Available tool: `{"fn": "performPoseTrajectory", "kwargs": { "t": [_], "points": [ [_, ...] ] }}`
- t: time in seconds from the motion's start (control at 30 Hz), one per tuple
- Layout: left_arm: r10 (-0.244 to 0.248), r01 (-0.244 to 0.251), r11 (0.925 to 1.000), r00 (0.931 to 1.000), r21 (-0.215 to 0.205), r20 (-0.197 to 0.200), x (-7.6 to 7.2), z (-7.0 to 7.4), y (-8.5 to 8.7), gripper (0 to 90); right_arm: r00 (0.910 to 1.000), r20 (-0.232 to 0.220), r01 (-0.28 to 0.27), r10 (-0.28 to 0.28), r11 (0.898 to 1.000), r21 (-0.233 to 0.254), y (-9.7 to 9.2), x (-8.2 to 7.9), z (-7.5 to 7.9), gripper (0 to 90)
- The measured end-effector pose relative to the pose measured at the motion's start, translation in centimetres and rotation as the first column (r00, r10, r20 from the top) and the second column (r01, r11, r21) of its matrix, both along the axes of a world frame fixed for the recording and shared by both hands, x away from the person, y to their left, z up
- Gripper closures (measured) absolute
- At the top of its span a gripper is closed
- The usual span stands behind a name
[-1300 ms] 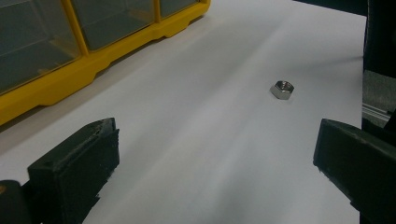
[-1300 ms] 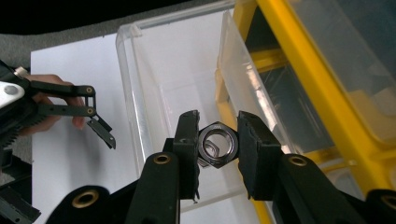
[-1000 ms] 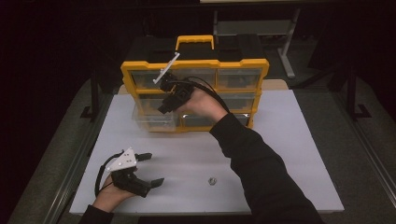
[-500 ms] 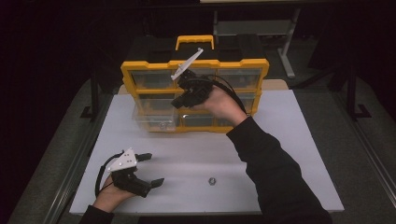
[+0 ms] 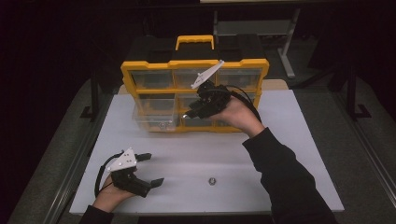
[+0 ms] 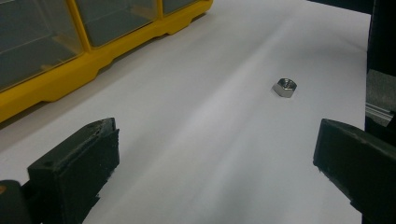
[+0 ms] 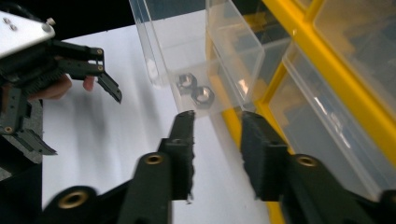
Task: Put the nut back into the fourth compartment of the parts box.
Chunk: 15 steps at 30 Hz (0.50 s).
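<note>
Open white table [image 5: 280, 154] before yellow organizer [image 5: 243, 67]; lone nut [image 5: 212, 180]; pulled-out drawer [image 5: 154, 122].

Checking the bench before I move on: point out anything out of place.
One hex nut lies loose on the white table, away from the yellow organizer. A clear drawer holding two nuts is pulled out.

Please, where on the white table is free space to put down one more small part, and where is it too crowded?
Free: the wide strip of white table between the yellow organizer and the hex nut, and the near middle between the left gripper and that nut. Crowded: in front of the organizer, where clear drawers stick out and the right gripper works.
</note>
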<state>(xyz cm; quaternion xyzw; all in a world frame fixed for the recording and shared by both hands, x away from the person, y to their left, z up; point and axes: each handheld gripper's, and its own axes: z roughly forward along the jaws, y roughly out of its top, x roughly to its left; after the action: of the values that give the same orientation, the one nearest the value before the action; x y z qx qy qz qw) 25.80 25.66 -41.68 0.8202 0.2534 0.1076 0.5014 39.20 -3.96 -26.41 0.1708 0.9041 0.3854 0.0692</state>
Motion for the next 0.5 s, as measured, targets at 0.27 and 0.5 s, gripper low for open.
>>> {"fn": "performPoseTrajectory", "kwargs": {
  "t": [0.27, 0.5],
  "points": [
    [-0.003, 0.003, 1.0000, 1.0000, 0.005, 0.002, 0.0, 0.0, 0.1, 0.0, 0.9999, -0.013, 0.002, -0.003, 1.000, -0.004, -1.3, -0.8, -1.9, 43.5],
    [-0.003, 0.003, 1.0000, 1.0000, 0.003, -0.009, -0.1, 0.0, 0.0, 0.0, 0.9999, -0.011, 0.012, -0.012, 1.000, 0.005, -2.4, -1.5, -3.9, 27.6]
  ]
}}
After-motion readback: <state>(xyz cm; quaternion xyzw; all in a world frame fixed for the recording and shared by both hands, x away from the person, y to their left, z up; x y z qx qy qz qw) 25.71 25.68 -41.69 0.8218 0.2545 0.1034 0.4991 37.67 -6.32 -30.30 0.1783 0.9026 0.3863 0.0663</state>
